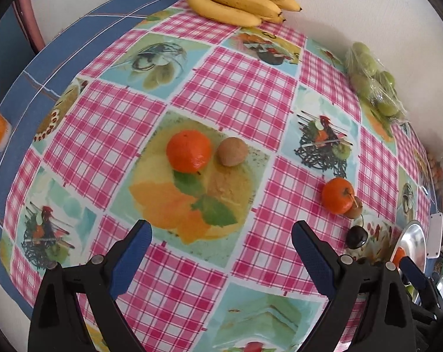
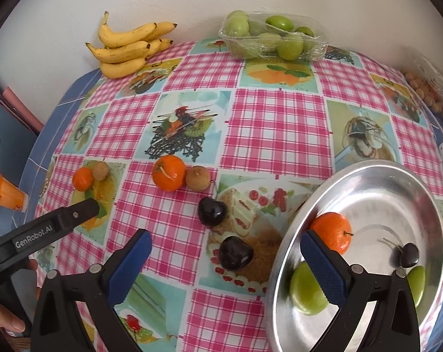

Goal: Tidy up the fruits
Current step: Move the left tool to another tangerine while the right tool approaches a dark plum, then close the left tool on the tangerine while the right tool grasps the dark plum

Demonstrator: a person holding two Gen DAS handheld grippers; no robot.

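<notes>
Nearest the right wrist lens, the right gripper point(image 2: 225, 267) stands spread wide and empty, one finger over the rim of the metal bowl point(image 2: 286, 252) at lower right. That bowl already holds a mandarin point(image 2: 334, 233), a dark cherry point(image 2: 406, 254) and two green plums point(image 2: 305, 292). Between the fingers, on the checked tablecloth point(image 2: 280, 129), lies a loose cherry point(image 2: 236, 253); a second cherry point(image 2: 212, 211) sits just beyond it. Mid-frame, an orange mandarin point(image 2: 168, 173) touches a brown longan point(image 2: 198, 178).

Low in the left wrist view, the left gripper point(image 1: 221, 252) is likewise released and holds nothing, aimed at another mandarin point(image 1: 188, 151) beside a second longan point(image 1: 231, 151). Farthest, against the wall, rest bananas point(image 2: 127, 47) and a wrapped plum tray point(image 2: 271, 36).

Judged step: gathering loose fruit into the bowl, partly done. The next move probably calls for lowering a gripper around the nearest fruit and closing gently, since round fruit may roll.
</notes>
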